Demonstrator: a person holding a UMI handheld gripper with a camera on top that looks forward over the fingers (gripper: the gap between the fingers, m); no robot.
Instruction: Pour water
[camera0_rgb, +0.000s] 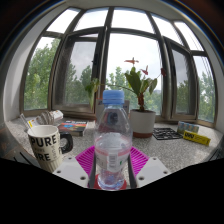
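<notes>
A clear plastic water bottle with a blue cap stands upright between my fingers, partly filled with water. My gripper is shut on it, the pink pads pressing its lower body from both sides. To the left of the bottle, on the stone counter, stands a white mug with black lettering, its handle turned toward the bottle. The bottle's base is hidden low between the fingers.
A potted plant in a white pot stands just behind the bottle on the right. A yellow object and a dark flat item lie at the far right. Books or papers sit behind the mug. Bay windows enclose the counter.
</notes>
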